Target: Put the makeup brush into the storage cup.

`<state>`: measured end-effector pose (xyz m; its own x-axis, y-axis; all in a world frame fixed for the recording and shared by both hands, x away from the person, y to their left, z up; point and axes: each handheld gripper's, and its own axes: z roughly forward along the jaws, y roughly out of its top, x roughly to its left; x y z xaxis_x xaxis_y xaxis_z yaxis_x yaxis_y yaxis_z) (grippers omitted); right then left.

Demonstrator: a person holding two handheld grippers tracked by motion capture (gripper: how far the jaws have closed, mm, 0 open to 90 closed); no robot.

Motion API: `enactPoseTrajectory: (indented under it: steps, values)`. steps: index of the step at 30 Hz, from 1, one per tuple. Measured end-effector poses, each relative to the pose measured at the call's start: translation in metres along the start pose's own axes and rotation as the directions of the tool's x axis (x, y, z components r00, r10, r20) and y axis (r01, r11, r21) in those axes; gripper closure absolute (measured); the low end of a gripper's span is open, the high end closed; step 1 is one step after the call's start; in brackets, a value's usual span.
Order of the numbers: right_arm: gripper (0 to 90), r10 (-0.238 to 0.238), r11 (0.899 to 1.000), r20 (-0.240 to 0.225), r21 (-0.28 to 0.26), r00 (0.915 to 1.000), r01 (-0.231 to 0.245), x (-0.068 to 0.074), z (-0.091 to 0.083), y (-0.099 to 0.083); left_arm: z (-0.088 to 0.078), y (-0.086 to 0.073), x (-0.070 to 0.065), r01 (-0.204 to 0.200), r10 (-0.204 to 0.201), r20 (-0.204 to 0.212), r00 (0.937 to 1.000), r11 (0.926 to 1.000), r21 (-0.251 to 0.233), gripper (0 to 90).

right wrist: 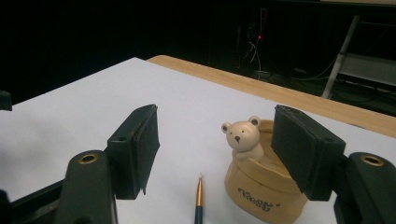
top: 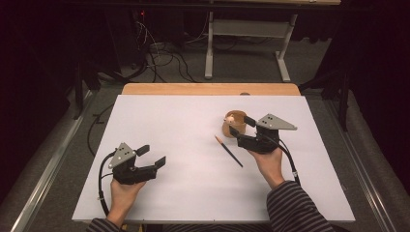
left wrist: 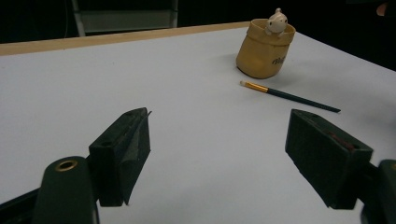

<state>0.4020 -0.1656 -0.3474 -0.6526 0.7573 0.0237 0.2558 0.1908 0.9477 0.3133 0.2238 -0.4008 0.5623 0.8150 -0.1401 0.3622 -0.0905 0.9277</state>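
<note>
Left hand-held gripper (top: 153,156) down at the near-left of the tabletop (top: 183,135), gripped in the left hand (top: 124,187), jaws spread wide and nothing between them, just bare white surface. Cable looping off its back toward the near edge. Same story from the left gripper view: both black pads apart, hovering low over the sheet, pointed across at the brush and the pot.

Right hand-held gripper (top: 240,126) further up on the right side, held by the right hand (top: 268,162) with a striped sleeve (top: 295,208) behind it. Also released, jaws well apart, gripping nothing. Sits right up against the pot, with one jaw looking like it's over the rim in the right gripper view, though can't tell for sure whether it actually touches.

Paintbrush (top: 228,151) lying flat on the tabletop between the two grippers, much closer to the right one, just left of that hand. Dark handle, gold ferrule, pale tip end pointing up toward the pot. Not touched by either gripper.

Then the little tan pot (top: 231,129) just beyond the brush tip, upright, with a small bear figure (top: 231,117) peeking over its rim and some dark lettering on the side.

Past that, a strip of wooden edge (top: 208,89) at the far side of the tabletop, then dark floor with tangled cables (top: 164,55) and a pale metal frame (top: 249,29).
</note>
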Motion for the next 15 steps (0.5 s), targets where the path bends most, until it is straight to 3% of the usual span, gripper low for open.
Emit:
enactPoseTrajectory:
  steps: [5, 15]
  values:
    - [34.3, -0.021, 1.0, -0.007, -0.003, 0.9998, 0.021, 0.005, 0.007, 0.004, 0.0, 0.0, 0.0, 0.0, 0.0, 0.0, 1.0, 1.0, 0.0, 22.5]
    - [33.8, -0.014, 1.0, -0.017, 0.005, 0.9997, 0.014, 0.011, 0.019, 0.011, 0.001, 0.0, 0.0, 0.002, -0.002, 0.007, 1.0, 1.0, 0.001, 22.6]
